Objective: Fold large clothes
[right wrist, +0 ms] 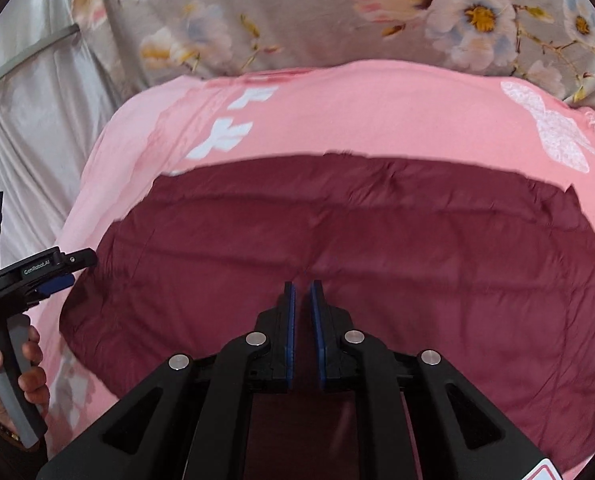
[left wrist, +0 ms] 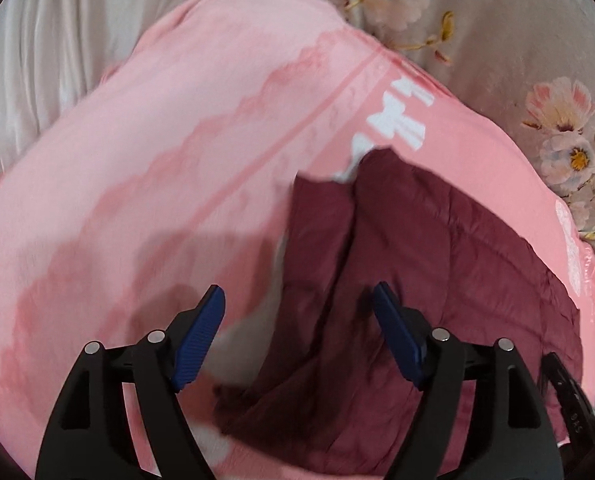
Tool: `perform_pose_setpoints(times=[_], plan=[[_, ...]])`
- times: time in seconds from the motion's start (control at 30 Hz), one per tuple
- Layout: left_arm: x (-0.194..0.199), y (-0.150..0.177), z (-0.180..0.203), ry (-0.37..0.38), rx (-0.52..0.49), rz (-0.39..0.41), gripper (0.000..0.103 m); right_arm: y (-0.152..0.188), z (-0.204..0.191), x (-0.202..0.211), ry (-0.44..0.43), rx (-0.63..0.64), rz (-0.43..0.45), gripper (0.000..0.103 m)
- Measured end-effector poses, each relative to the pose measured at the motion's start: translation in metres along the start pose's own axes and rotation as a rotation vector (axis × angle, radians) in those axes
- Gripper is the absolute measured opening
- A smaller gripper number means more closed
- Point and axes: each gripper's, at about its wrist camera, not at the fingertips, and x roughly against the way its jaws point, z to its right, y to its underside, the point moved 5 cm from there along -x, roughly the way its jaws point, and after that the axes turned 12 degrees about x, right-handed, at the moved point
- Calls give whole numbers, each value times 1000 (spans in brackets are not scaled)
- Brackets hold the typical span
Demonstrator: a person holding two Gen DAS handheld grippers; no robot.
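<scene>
- Maroon garment [right wrist: 337, 248] lies spread flat on a pink sheet [right wrist: 357, 120], filling the centre and lower part of the right wrist view; its far edge runs across the middle of the frame.
- Pink sheet carries white printed marks [right wrist: 225, 136] at upper left and a white bow print [right wrist: 553, 132] at upper right; beyond it, grey floral bedding [right wrist: 297, 12] across the top of the frame.
- Right gripper [right wrist: 302, 286]: jaws nearly together, a thin gap between the blue pads [right wrist: 290, 312]. Nothing between them; the garment lies under and ahead of the tips. Contact with the cloth cannot be told.
- Left gripper [left wrist: 297, 296]: jaws spread wide, nothing pinched. In the left wrist view, a folded edge of the maroon garment [left wrist: 417, 248] runs from mid-frame down between the two pads, lying below them; the right pad is over the maroon cloth, the left pad over the pink sheet [left wrist: 157, 140].
- Left wrist view is motion-blurred.
- Lower left of the right wrist view: a hand [right wrist: 13, 376] grips the left gripper's handle, at the garment's left edge.
- Pale pleated fabric [left wrist: 37, 60] at upper left of the left wrist view.
</scene>
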Motion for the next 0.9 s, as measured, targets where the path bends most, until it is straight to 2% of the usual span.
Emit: perform_pose_setpoints(times=[0.07, 0.13, 0.2, 0.3, 0.33, 0.37, 0.43, 0.47, 0.57, 0.67, 0.77, 0.9], plan=[[-7, 10, -11, 22, 31, -39, 74, 8, -4, -4, -1, -4, -22, 11], [-15, 18, -15, 41, 61, -66, 79, 14, -6, -7, 5, -6, -29, 11], [-15, 22, -11, 40, 46, -44, 83, 16, -5, -10, 2, -14, -34, 11], [-14, 30, 5, 60, 18, -57, 82, 20, -2, -18, -15, -41, -29, 10], [-13, 33, 13, 79, 9, -68, 75, 20, -3, -21, -22, -47, -23, 9], [-12, 36, 18, 95, 6, -78, 55, 20, -2, -22, -33, -53, -16, 8], [-3, 39, 32, 105, -11, -74, 37, 21, -1, -20, -45, -55, -18, 8], [4, 39, 39, 102, -30, -54, 19, 22, 0, -15, -58, -63, -28, 8], [34, 38, 56, 152, -66, -14, 12, 31, -3, 13, -96, -62, -33, 10], [69, 34, 76, 215, -115, 29, 11, 51, -9, 38, -73, -11, -59, 10], [101, 38, 106, 265, -186, 70, 10, 68, -11, 39, -72, -3, -94, 10], [132, 57, 146, 318, -289, 99, 10, 75, -4, 25, -79, -45, -87, 7]])
